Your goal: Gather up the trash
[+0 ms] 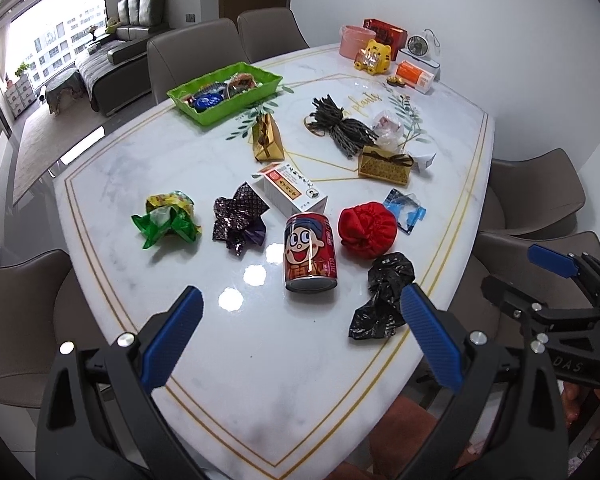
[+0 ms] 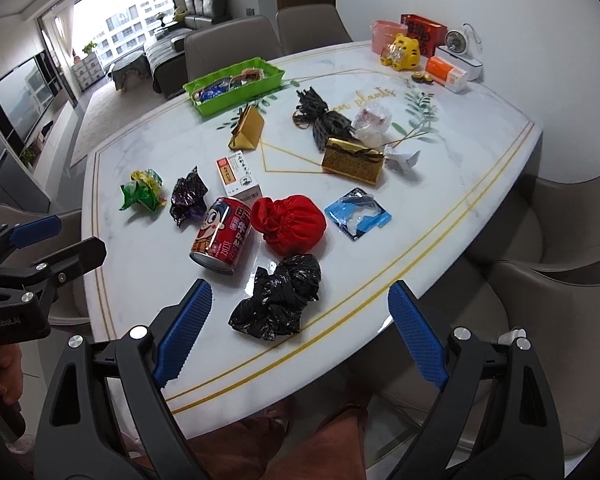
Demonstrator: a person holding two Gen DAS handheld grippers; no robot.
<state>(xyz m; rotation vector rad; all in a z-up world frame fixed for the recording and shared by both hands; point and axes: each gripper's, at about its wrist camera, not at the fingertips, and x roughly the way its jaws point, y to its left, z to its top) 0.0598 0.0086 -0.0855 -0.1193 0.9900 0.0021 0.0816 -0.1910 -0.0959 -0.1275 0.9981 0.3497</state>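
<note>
Trash lies on the white marble table (image 1: 140,168). A red cartoon can (image 1: 311,254) lies on its side beside a crumpled black plastic bag (image 1: 384,296). Farther left are a green wrapper (image 1: 168,220) and a dark patterned wrapper (image 1: 240,216). A torn blue packet (image 1: 406,210) lies to the right. My left gripper (image 1: 301,291) hovers open just short of the can. My right gripper (image 2: 300,285) is open above the table's near edge, with the black bag (image 2: 278,300) between its fingers' line of sight. Neither holds anything.
A green tray (image 1: 224,92) of items stands at the far left. Two gold gift boxes (image 1: 386,168), a white medicine box (image 1: 292,190), a red pouch (image 1: 367,230) and black paper shreds (image 1: 340,124) lie mid-table. Grey chairs (image 2: 560,216) ring the table.
</note>
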